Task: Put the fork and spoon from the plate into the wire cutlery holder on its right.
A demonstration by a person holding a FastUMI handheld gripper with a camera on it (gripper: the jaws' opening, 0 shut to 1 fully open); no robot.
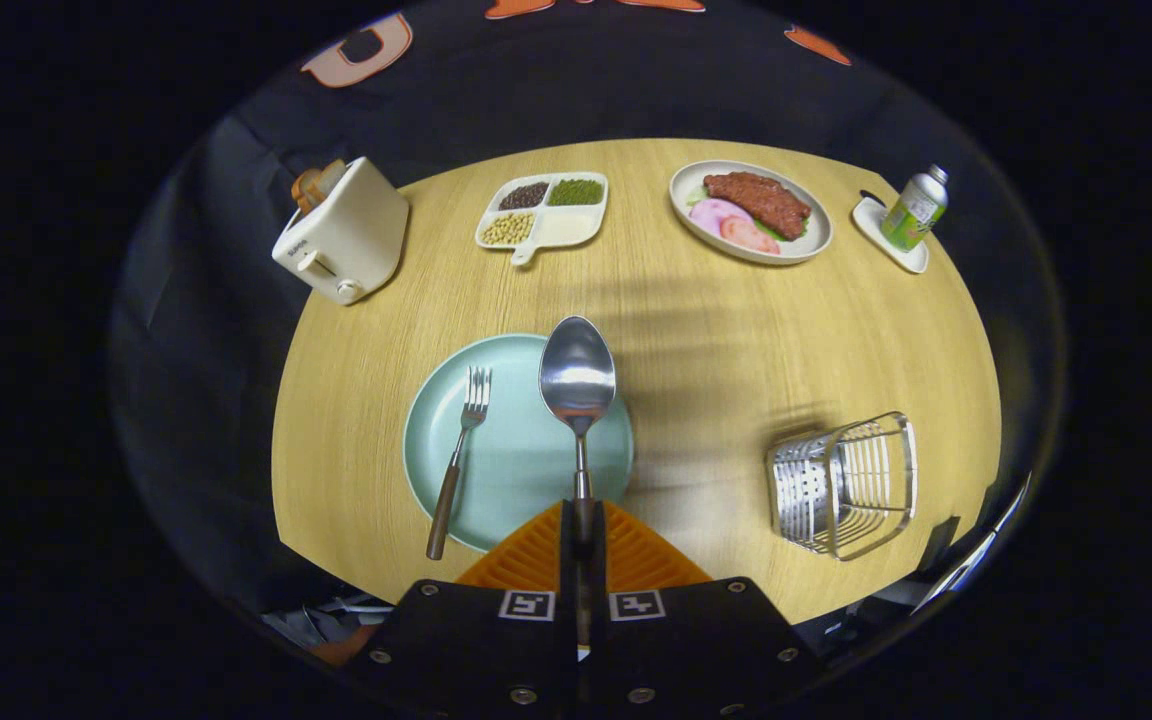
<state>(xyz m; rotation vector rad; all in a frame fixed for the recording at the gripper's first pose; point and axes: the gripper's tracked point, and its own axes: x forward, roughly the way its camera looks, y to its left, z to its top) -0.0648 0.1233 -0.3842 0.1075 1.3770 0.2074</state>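
A: Where do things stand with the spoon?

B: The gripper has its jaws closed together on the spoon's handle, low in the middle of the frame. The bowl points away from the camera and appears to hang above the far right part of the pale green plate. I'd judge it is lifted rather than resting, though the height is hard to tell.

A: Why hold it by the handle end?

B: Probably so that it can go into the wire cutlery holder without the jaws fouling the wires. The holder sits on the bench at the lower right of the frame, well apart from the plate, its open mouth facing the camera.

A: And the fork?

B: On the plate's left part, tines toward the far side, its brown handle running over the near rim onto the bench. That overhang should make it easy to pinch.

A: Anything in the way?

B: No. The toaster, the divided tray of beans, the plate of meat and the small can on its coaster line the top of the frame, beyond the path to the holder.

A: So how far along?

B: Spoon in hand, fork untouched, the holder looks empty.
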